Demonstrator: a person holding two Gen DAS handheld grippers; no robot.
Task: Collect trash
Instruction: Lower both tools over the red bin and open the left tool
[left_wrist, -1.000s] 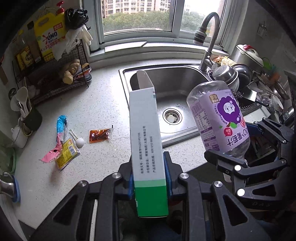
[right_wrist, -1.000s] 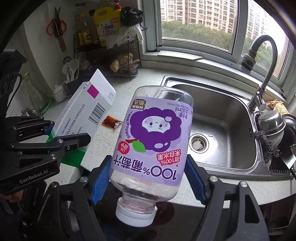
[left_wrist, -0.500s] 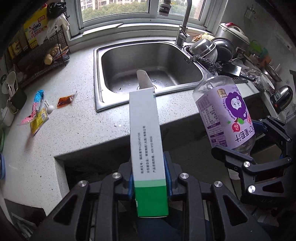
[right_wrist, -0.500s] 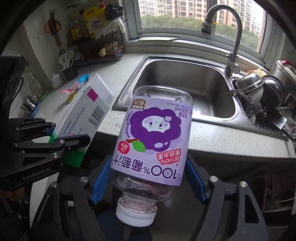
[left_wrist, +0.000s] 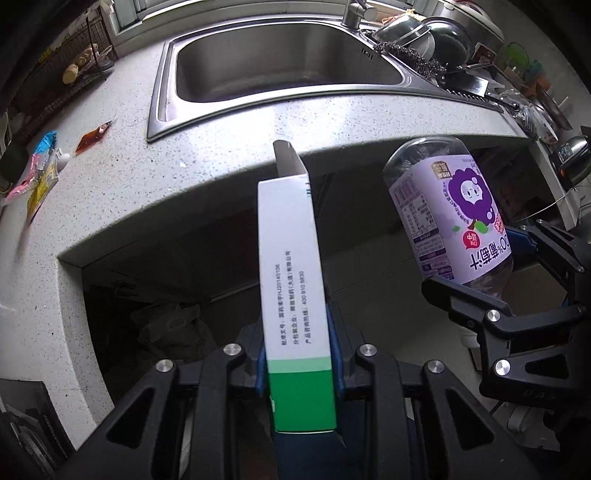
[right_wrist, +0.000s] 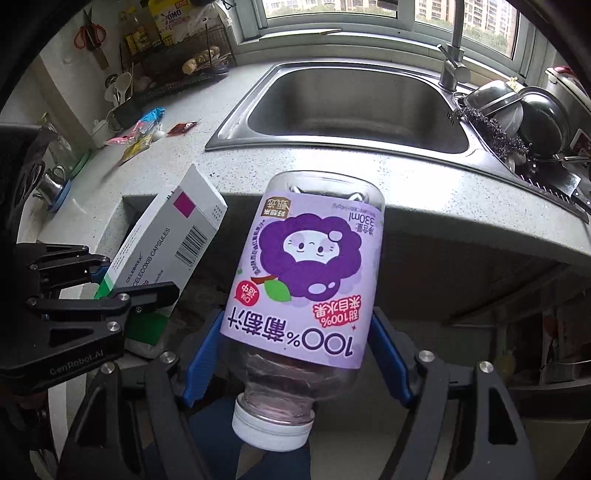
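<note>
A white and green medicine box stands upright between the pads of my left gripper, which is shut on its green end. An empty plastic bottle with a purple label hangs cap-down in my right gripper, whose blue pads press its sides. Both grippers are out past the counter's front edge, side by side, pointing steeply down. The left wrist view shows the bottle to the right; the right wrist view shows the box to the left. Loose wrappers and a red sauce packet lie on the counter.
A steel sink is set in the speckled counter, with bowls and pans stacked to its right. A wire rack stands at the back left. Under the counter is a dark recess with a crumpled bag.
Both grippers have pulled back from over the counter and sunk below its front edge, tilting further down. The box and the bottle stay held as before.
</note>
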